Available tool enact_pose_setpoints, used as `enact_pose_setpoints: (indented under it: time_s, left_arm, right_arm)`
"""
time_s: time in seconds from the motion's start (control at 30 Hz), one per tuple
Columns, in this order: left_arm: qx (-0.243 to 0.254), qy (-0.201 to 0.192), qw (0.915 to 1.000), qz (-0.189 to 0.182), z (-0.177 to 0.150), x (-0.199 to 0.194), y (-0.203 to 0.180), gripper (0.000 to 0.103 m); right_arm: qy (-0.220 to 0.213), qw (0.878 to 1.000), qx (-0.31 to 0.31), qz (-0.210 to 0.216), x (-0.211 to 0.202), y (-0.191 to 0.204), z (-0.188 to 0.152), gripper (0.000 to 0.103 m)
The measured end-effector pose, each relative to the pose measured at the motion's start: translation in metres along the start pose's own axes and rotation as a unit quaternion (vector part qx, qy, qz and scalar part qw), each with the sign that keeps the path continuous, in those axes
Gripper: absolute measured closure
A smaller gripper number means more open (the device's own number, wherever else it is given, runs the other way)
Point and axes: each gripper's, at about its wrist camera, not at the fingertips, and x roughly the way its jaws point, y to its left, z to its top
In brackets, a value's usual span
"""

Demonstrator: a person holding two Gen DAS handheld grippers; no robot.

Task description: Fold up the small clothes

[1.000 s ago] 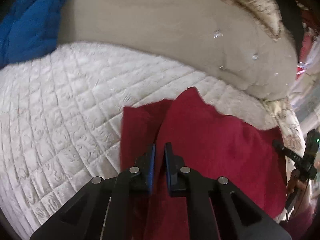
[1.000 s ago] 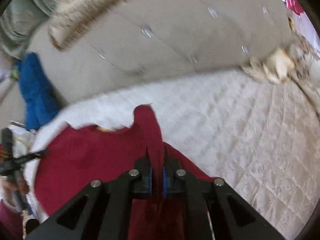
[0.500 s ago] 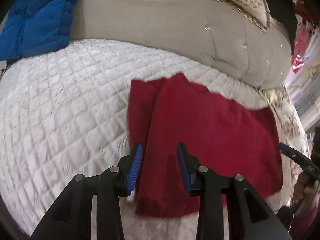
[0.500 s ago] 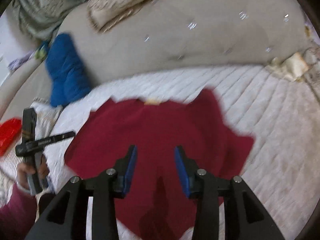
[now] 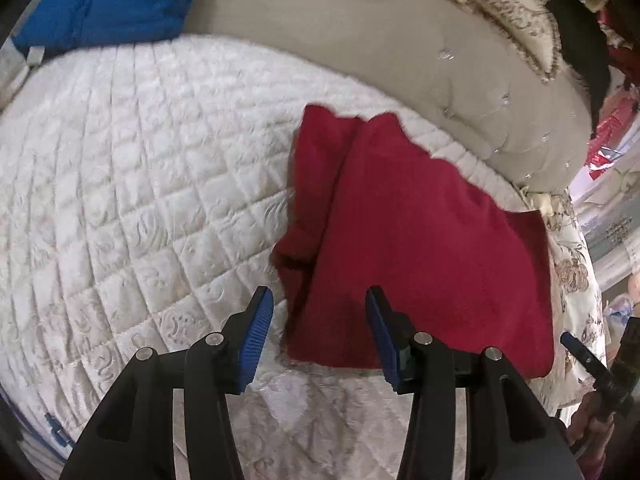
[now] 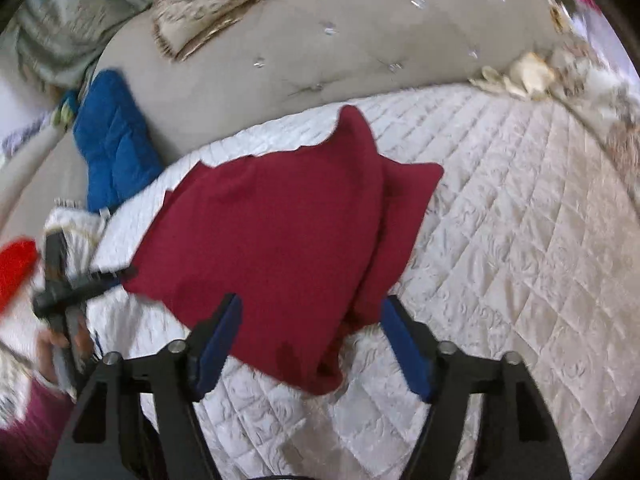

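Garment (image 5: pixel 420 248) in dark red lies flat on the white quilted bed (image 5: pixel 132 200), folded over so one layer overlaps another along its edge, close to the beige tufted headboard (image 5: pixel 360 40). The left tool (image 5: pixel 320 328) hangs just above the garment's near edge, blue pads spread wide with nothing between them. The right tool (image 6: pixel 312 340) is spread wide too, holding nothing. A blue cushion (image 6: pixel 112 144) leans on the headboard, off to the side.
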Motion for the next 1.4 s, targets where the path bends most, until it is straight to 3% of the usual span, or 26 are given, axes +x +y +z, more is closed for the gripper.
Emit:
enact_pose_setpoints:
  time_s: [0.1, 0.23, 0.3, 0.37, 0.47, 0.67, 0.87, 1.03, 1.1, 1.27, 1.4]
  left_arm:
    - [0.009, -0.016, 0.9998, 0.004, 0.003, -0.001, -0.012, 0.077]
    - [0.014, 0.000, 0.9993, 0.033, 0.002, 0.020, -0.018, 0.077]
    - [0.006, 0.030, 0.9982, 0.051, 0.000, 0.036, -0.015, 0.077]
    - [-0.016, 0.025, 0.9987, 0.041, 0.002, 0.038, -0.011, 0.077]
    - [-0.045, 0.004, 0.9982, 0.040, 0.010, 0.034, -0.008, 0.077]
    - [-0.059, -0.030, 0.9968, 0.045, 0.010, 0.037, 0.000, 0.077]
    - [-0.084, -0.033, 0.9958, -0.009, 0.000, 0.038, 0.017, 0.072]
    - [-0.087, -0.033, 0.9950, -0.036, 0.000, 0.040, 0.026, 0.069]
    - [-0.084, -0.036, 0.9952, -0.035, 0.000, 0.041, 0.025, 0.068]
    - [-0.094, -0.035, 0.9940, -0.045, 0.005, 0.045, 0.026, 0.065]
    - [-0.099, -0.033, 0.9933, -0.049, 0.010, 0.047, 0.027, 0.065]
  right_arm:
    - [0.017, 1.000, -0.021, 0.014, 0.008, 0.015, -0.001, 0.055]
    - [0.099, 0.993, -0.048, -0.042, 0.045, 0.018, -0.010, 0.060]
    - [0.093, 0.994, -0.043, -0.041, 0.039, 0.019, -0.007, 0.063]
    - [0.084, 0.995, -0.043, -0.033, 0.027, 0.026, 0.000, 0.063]
    - [0.063, 0.997, -0.047, 0.001, 0.021, 0.045, 0.019, 0.054]
    - [0.048, 0.993, -0.100, 0.032, 0.072, 0.116, 0.062, 0.054]
    - [0.078, 0.984, -0.153, 0.045, 0.154, 0.184, 0.092, 0.054]
    - [0.092, 0.982, -0.151, 0.061, 0.215, 0.211, 0.112, 0.054]
    - [0.127, 0.980, -0.144, 0.058, 0.245, 0.216, 0.116, 0.050]
    - [0.127, 0.982, -0.131, 0.046, 0.246, 0.230, 0.133, 0.048]
    - [0.129, 0.981, -0.129, 0.064, 0.246, 0.246, 0.140, 0.028]
